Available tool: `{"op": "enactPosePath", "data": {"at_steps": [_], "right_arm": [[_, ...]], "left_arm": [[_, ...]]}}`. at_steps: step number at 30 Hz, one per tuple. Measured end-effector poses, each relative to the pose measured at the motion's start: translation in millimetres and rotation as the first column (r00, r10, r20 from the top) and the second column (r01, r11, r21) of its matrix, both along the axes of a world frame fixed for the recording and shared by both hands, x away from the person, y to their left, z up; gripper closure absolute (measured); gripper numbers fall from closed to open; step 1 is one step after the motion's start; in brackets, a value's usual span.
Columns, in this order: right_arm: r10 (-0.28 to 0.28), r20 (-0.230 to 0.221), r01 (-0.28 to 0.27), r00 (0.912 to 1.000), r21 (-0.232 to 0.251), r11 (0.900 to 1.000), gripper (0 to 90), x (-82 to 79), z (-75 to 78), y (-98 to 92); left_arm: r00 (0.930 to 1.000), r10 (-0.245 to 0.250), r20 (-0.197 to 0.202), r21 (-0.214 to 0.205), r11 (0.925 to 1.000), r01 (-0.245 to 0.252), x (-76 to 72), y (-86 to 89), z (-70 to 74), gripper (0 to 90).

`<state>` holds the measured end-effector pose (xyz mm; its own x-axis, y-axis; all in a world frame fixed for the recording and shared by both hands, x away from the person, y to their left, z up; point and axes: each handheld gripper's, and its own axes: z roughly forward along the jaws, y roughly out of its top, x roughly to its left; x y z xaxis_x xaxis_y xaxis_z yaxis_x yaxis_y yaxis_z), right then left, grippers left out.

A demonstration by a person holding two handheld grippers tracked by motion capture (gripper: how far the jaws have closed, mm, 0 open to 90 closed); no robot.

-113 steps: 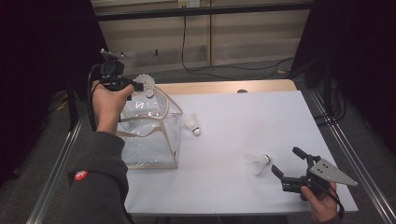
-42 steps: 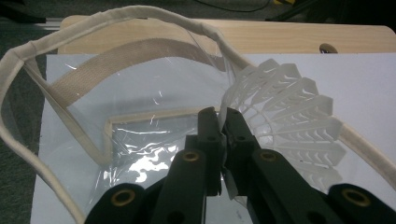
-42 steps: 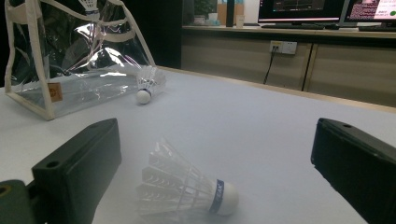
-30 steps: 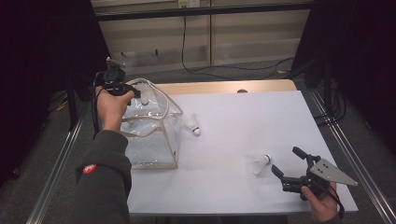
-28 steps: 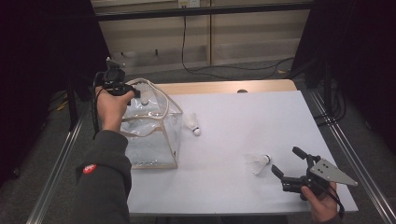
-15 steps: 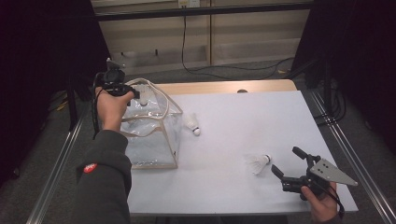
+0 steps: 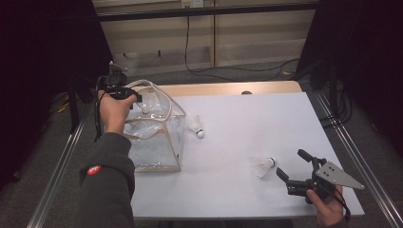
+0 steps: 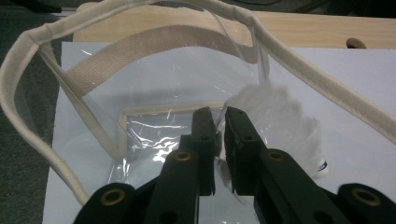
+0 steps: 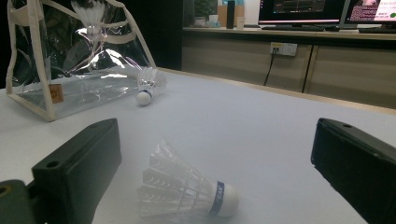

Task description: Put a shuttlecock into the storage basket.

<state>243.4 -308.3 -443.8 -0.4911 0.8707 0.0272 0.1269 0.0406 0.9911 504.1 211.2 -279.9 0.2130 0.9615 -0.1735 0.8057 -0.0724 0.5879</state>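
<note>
White shuttlecock (image 8: pixel 285 123) just beside the left claw (image 8: pixel 219 116), inside clear bag (image 8: pixel 140 88)

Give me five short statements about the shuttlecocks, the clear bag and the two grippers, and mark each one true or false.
1. Two shuttlecocks lie on the white table outside the bag. True: one beside the clear bag, one near the right gripper.
2. The right gripper's jaws are clamped shut. False: they stand wide open.
3. The left gripper is above the bag's opening. True.
4. The bag is opaque black. False: transparent with beige trim.
5. The bag lies at the table's right edge. False: at the left.
</note>
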Motion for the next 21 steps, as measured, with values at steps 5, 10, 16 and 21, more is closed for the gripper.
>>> {"op": "enactPosePath", "data": {"at_steps": [5,10,16,21], "right_arm": [[-0.001,0.004,0.001,1.0000,-0.001,1.0000,1.6,0.0,0.1,0.0],[0.000,0.004,0.000,1.0000,-0.004,1.0000,1.6,0.0,0.3,-0.2],[-0.003,0.007,0.003,1.0000,-0.004,1.0000,1.6,0.1,0.2,-0.6],[-0.003,0.009,0.003,1.0000,-0.003,1.0000,1.6,-0.1,0.4,-0.4]], "left_arm": [[1.0000,-0.005,-0.003,0.001,1.0000,0.005,-0.6,-0.4,0.1,78.4],[0.9998,-0.019,0.000,-0.001,0.9998,0.019,-1.6,-2.3,1.7,75.9],[0.9996,-0.029,0.005,-0.015,0.9995,0.029,-4.1,-5.1,10.3,71.3],[0.9991,-0.039,0.016,-0.014,0.9991,0.040,-6.9,-7.0,17.7,66.3]]}}
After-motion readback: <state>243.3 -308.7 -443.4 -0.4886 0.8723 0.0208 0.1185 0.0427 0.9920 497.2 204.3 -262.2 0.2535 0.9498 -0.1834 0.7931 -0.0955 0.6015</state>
